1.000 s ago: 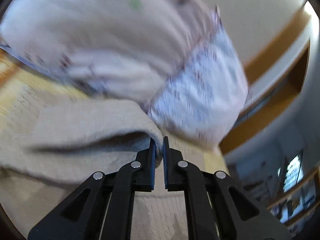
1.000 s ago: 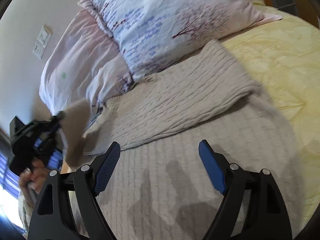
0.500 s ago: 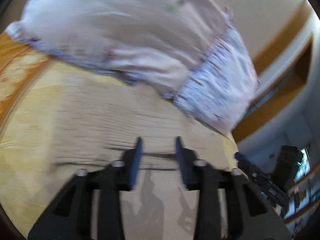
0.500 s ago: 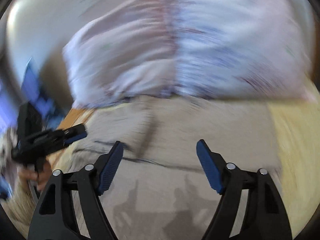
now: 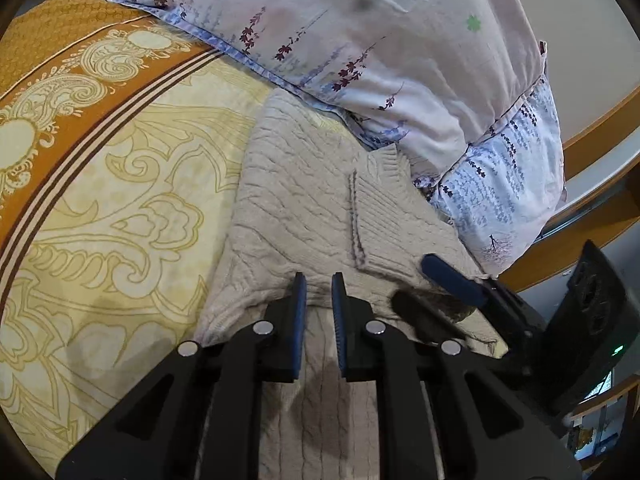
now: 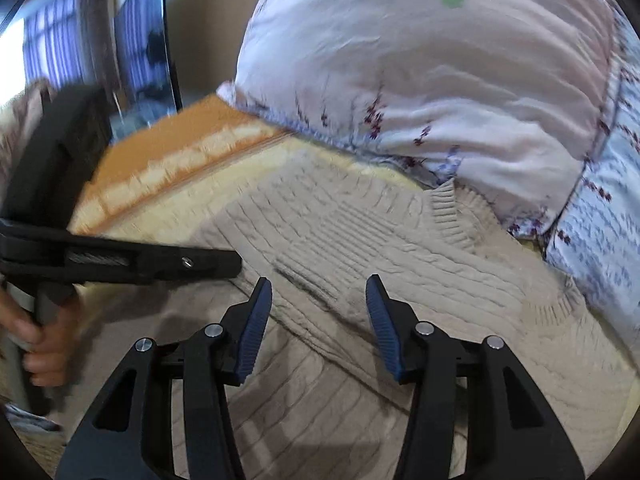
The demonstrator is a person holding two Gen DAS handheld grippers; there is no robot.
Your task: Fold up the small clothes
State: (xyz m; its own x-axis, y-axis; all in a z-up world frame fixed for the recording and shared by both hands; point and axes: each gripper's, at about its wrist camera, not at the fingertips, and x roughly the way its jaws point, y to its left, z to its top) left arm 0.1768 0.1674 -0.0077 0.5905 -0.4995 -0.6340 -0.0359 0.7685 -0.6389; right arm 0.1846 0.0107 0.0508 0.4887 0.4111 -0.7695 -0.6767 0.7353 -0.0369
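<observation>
A beige cable-knit sweater (image 5: 296,200) lies folded on the yellow bedspread (image 5: 120,208), its ribbed collar (image 5: 384,200) up against the pillows. My left gripper (image 5: 319,284) hovers over the folded edge, jaws a narrow gap apart with nothing between them. My right gripper (image 6: 318,296) is just to its right over the same fold of the sweater (image 6: 400,248). Its jaws are closing, and the pads stand apart without pressing on the knit. In the left wrist view the right gripper (image 5: 432,296) straddles the sweater's edge. A hand (image 6: 44,344) holds the left gripper (image 6: 230,266).
Two floral pillows (image 5: 360,40) lean at the head of the bed behind the sweater. The bedspread's orange patterned border (image 5: 60,92) runs along the left. A dark mirror or screen (image 6: 148,40) stands beside the bed, and a wooden ledge (image 5: 592,132) is on the right.
The left gripper let go of the sweater flap it held raised; the flap now lies flat on the sweater. The right gripper swung toward the pillows, rolled, and its jaws narrowed.
</observation>
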